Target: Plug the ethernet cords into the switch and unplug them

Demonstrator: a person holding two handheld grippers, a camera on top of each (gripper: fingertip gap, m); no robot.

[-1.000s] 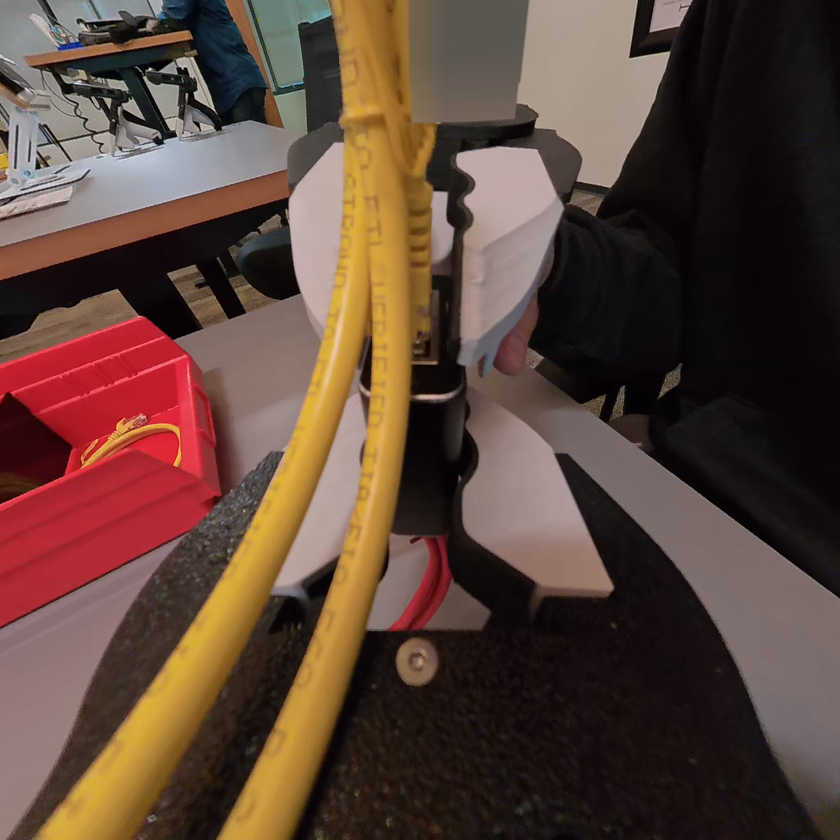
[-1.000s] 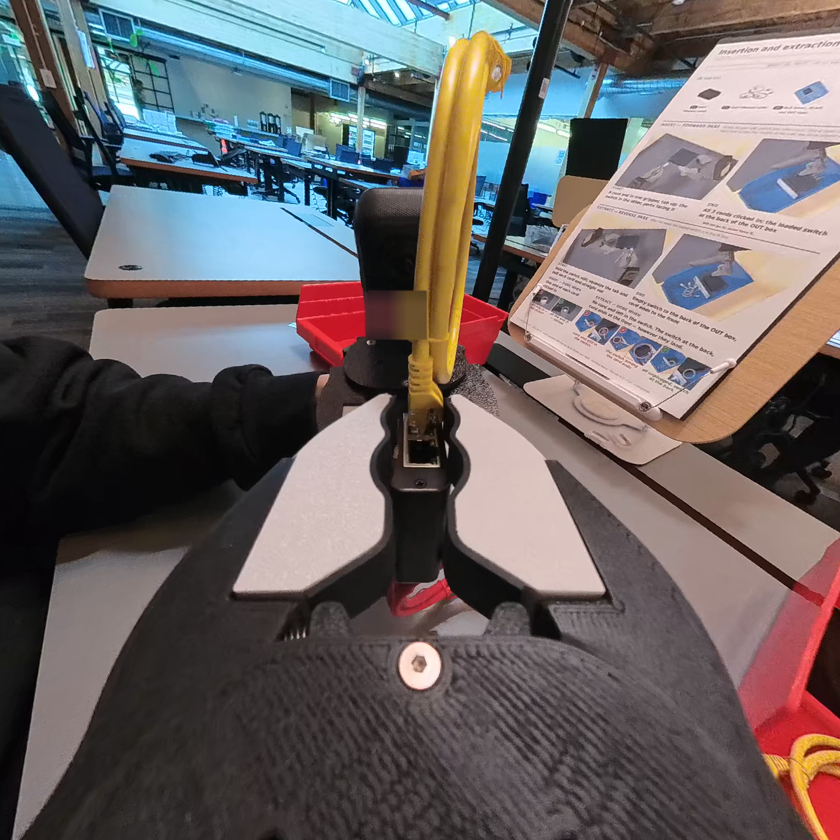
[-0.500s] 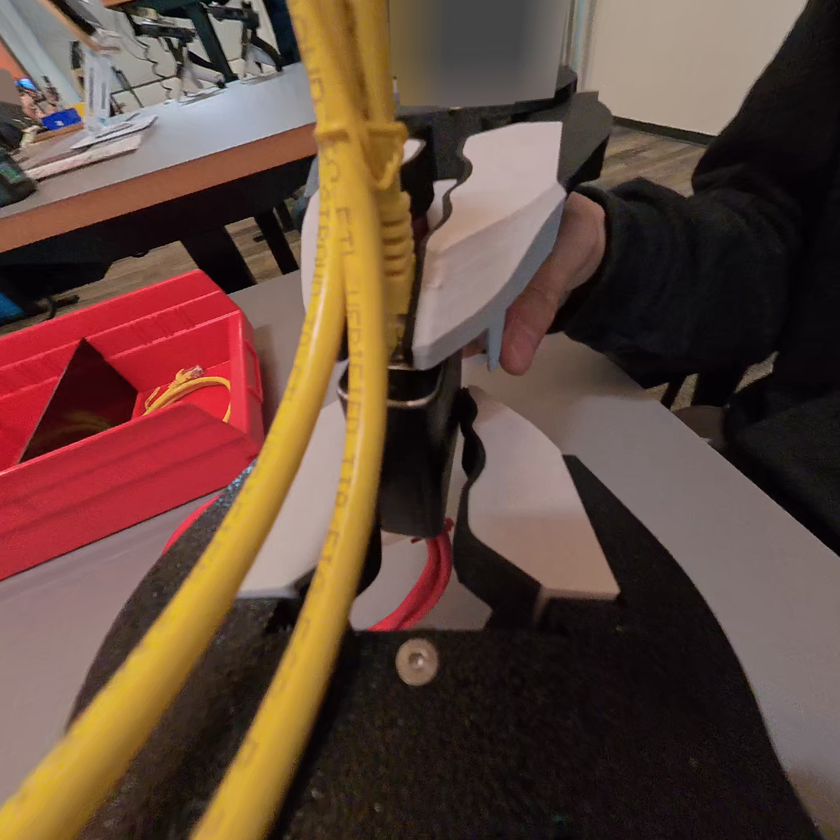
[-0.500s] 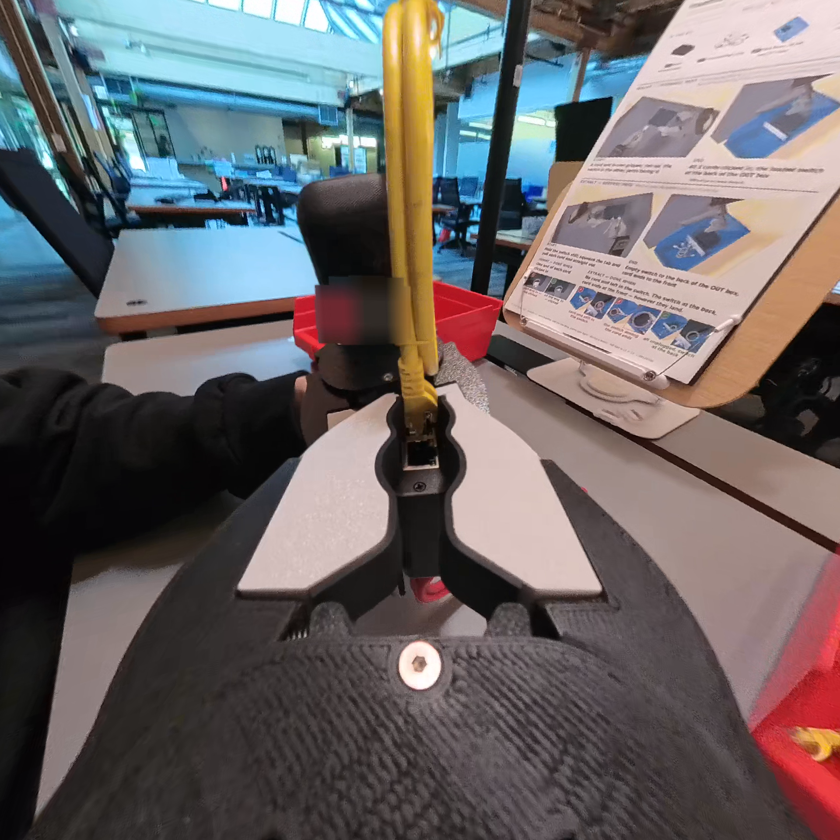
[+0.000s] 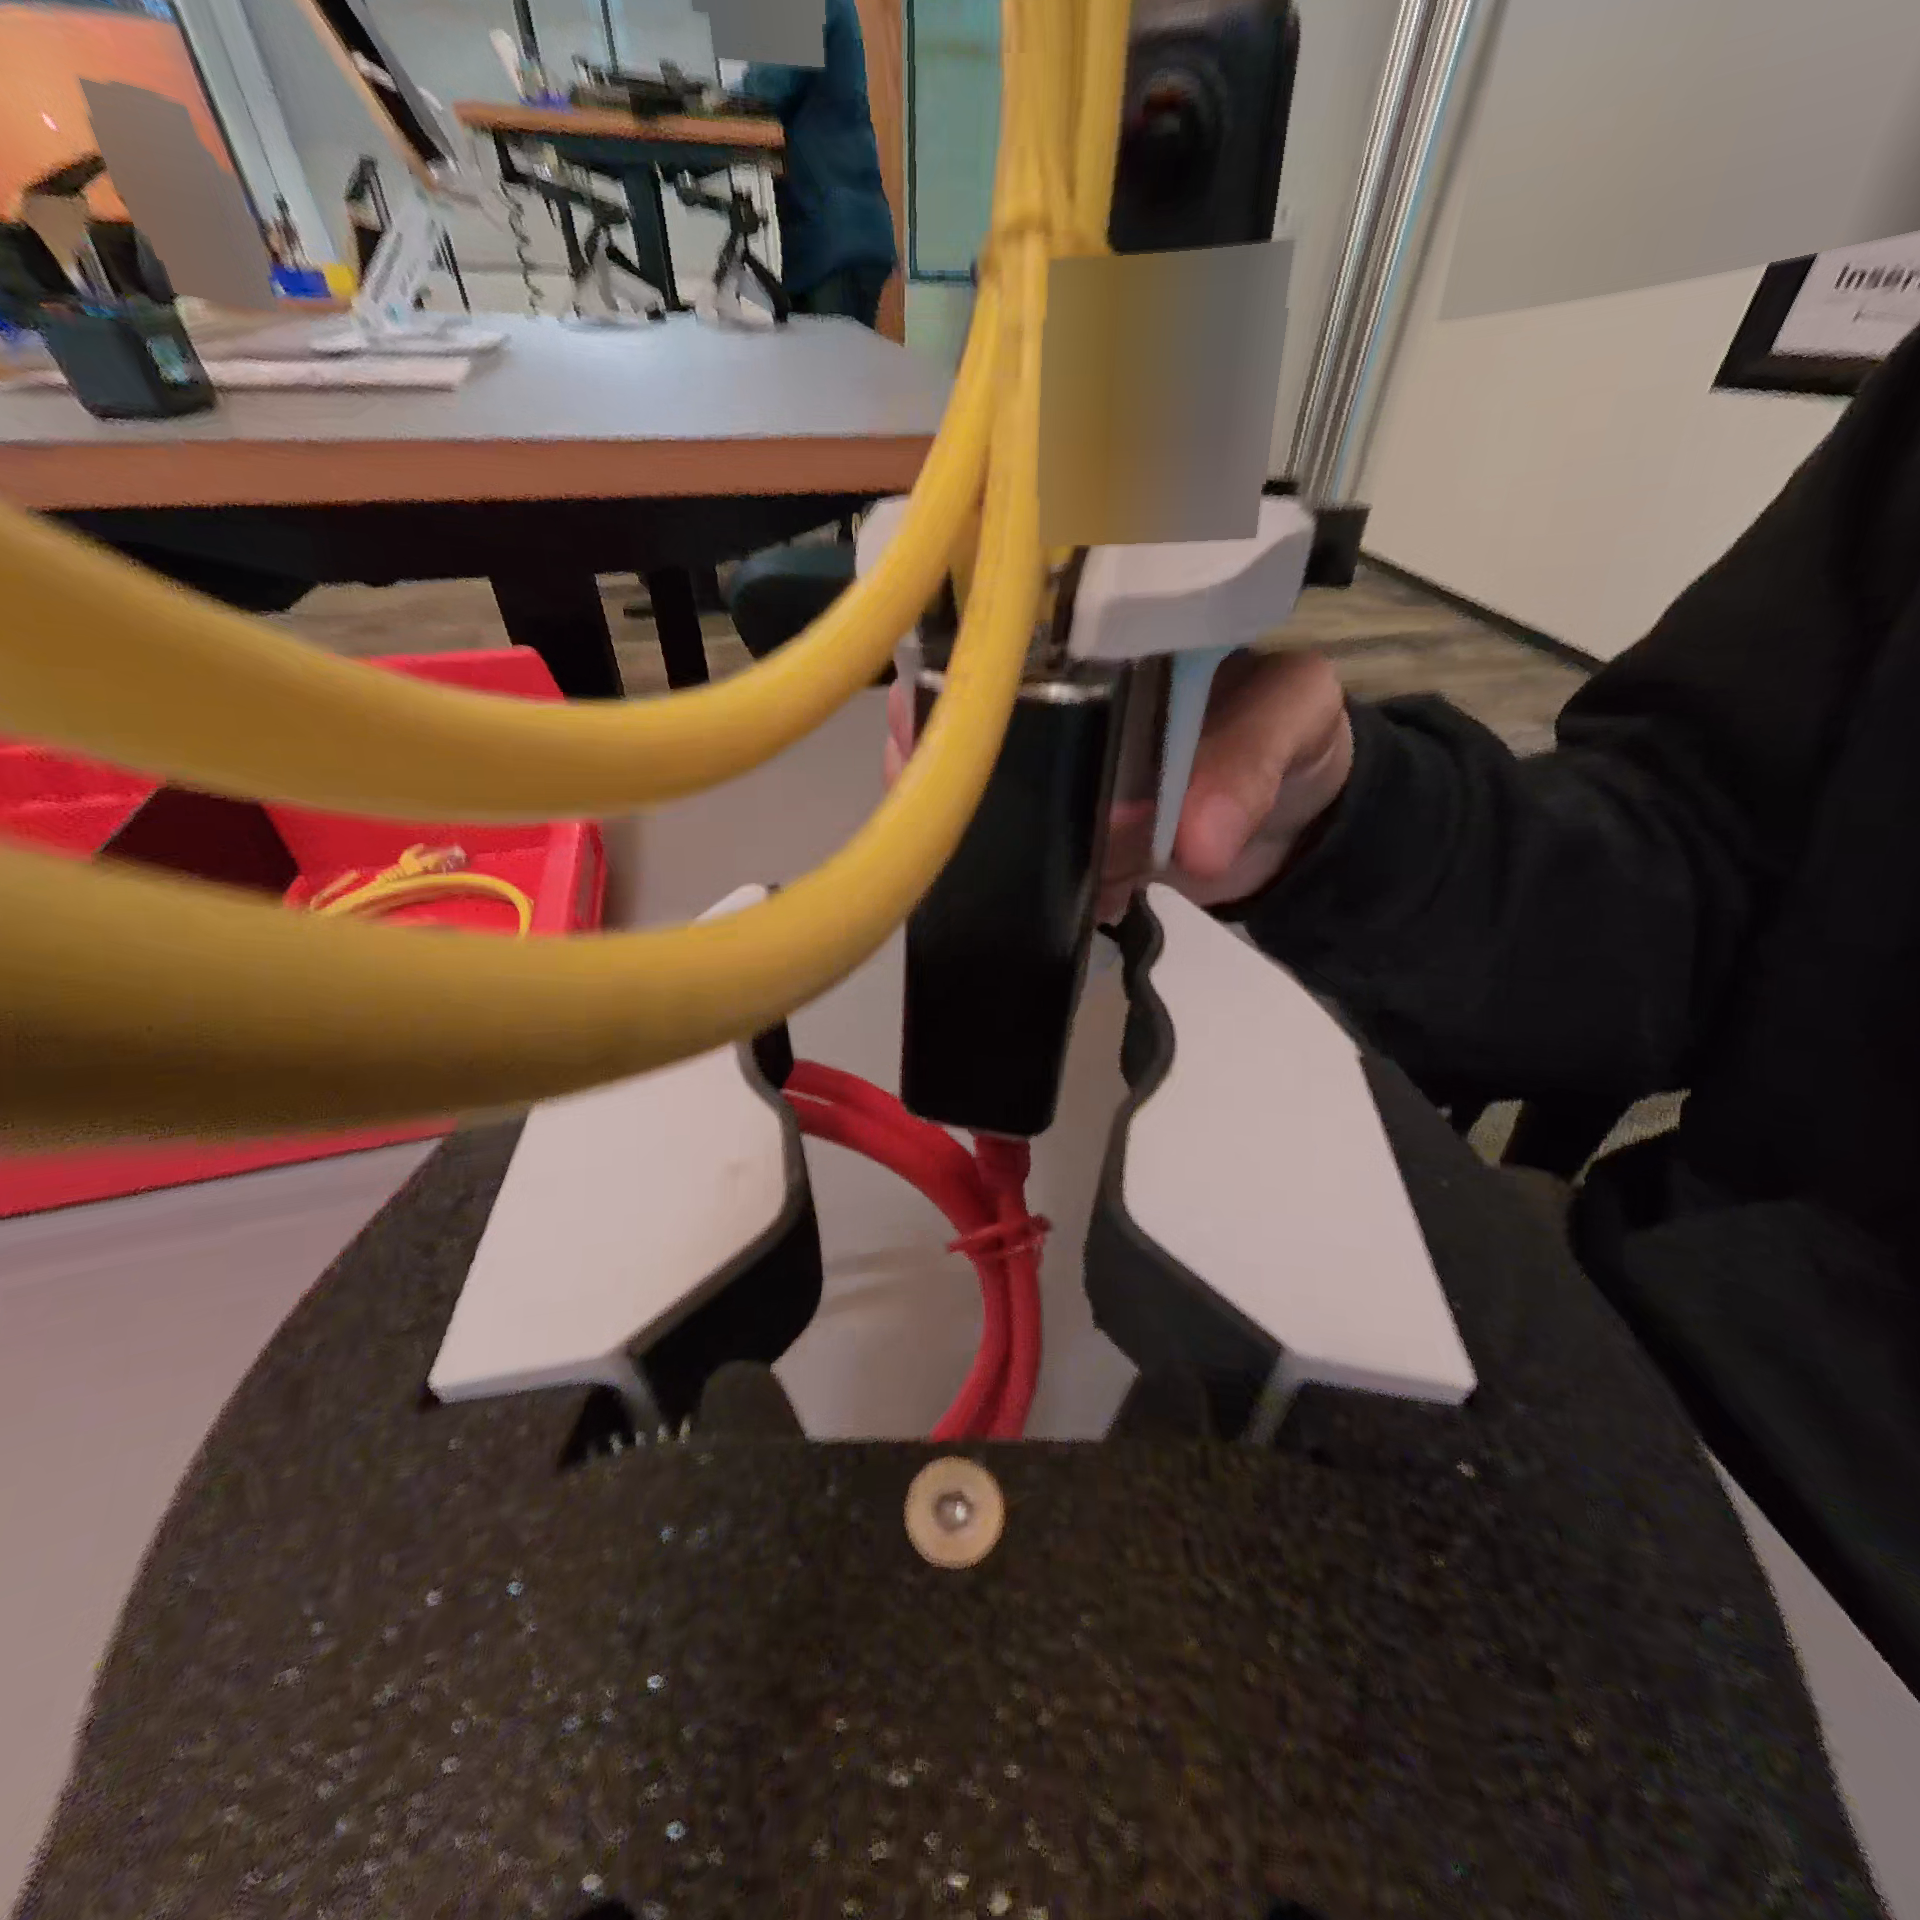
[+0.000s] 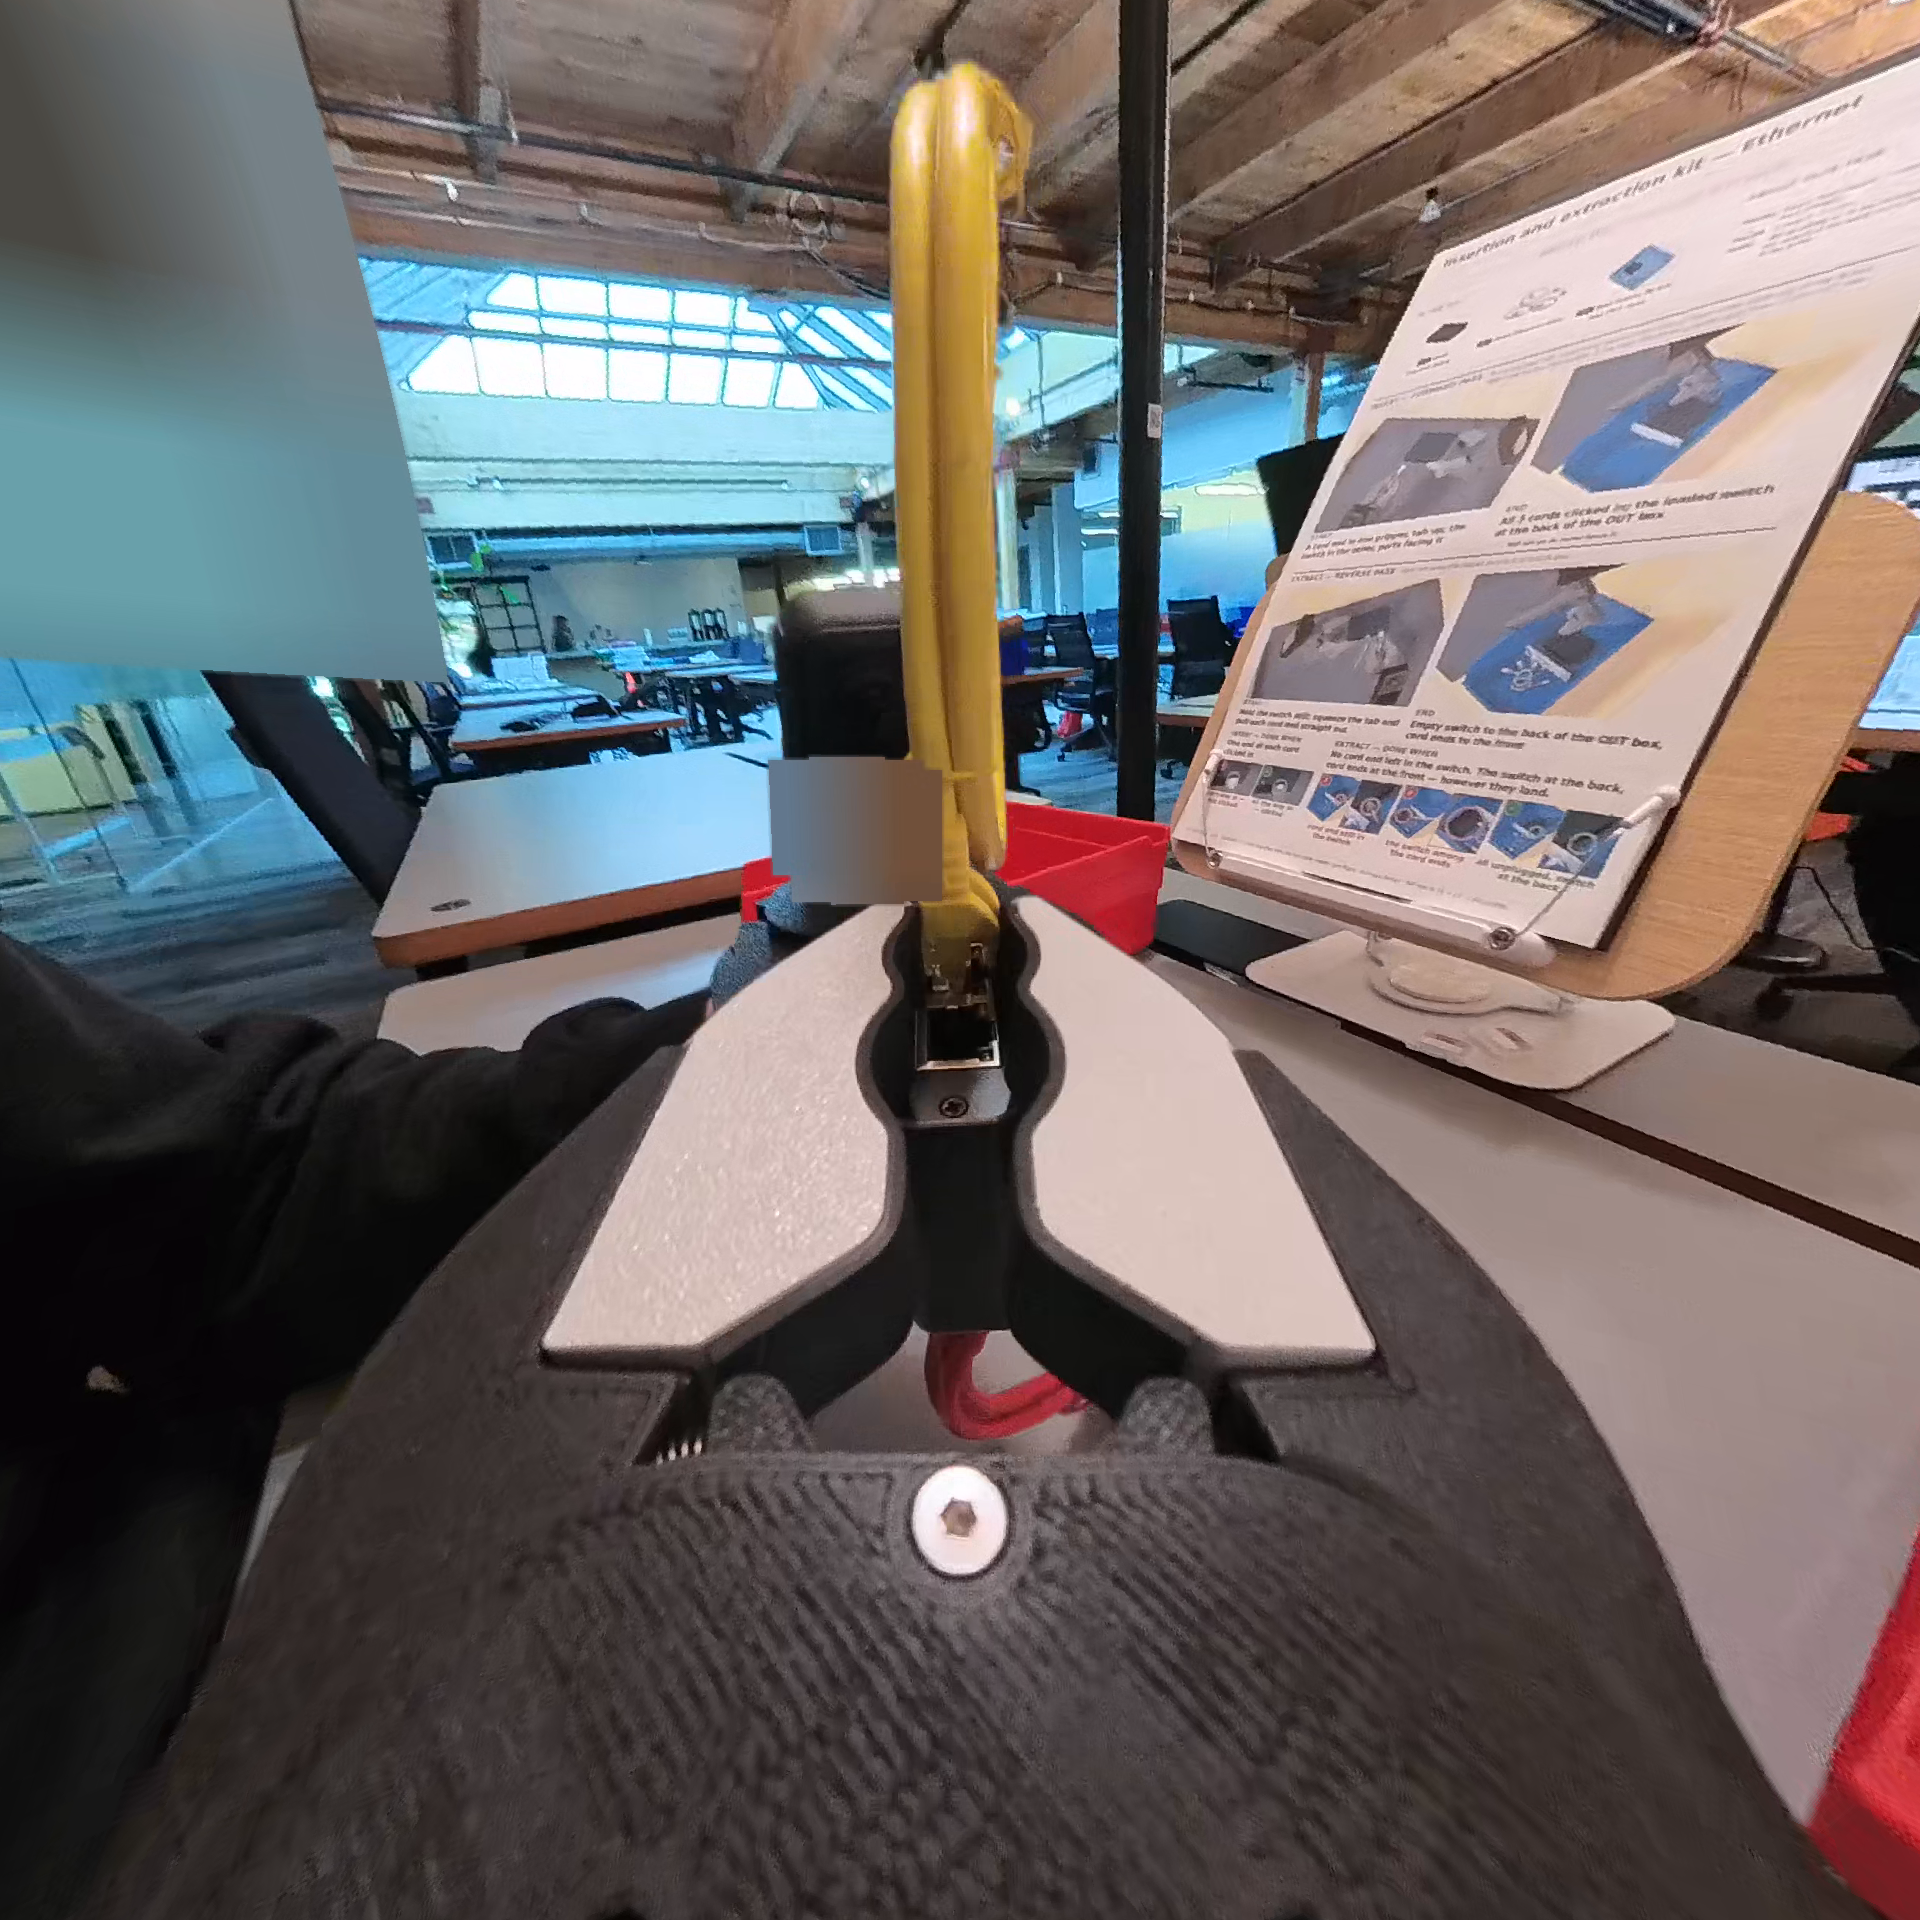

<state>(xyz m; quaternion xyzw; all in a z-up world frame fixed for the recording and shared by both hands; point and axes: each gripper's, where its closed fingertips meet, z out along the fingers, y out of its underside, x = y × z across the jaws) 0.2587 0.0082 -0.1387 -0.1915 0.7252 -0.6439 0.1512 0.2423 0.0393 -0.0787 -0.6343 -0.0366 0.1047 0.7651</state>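
The black switch [image 6: 958, 1174] is held off the grey table [image 6: 1621, 1153], clamped between the closed fingers of the right gripper [image 6: 958, 956]. A yellow cord [image 6: 951, 499] is seated in its upper port, a red cord [image 5: 987, 1247] below. The left gripper [image 5: 951, 956] is spread wide, gripping nothing. A red bin [image 5: 343, 831] is noted behind.

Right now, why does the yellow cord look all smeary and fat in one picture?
In the left wrist view the yellow cord loops right up against the lens, so it is out of focus and swollen; in the right wrist view it stands farther off, reasonably crisp, though the wide lens bends the instruction board at the edge.
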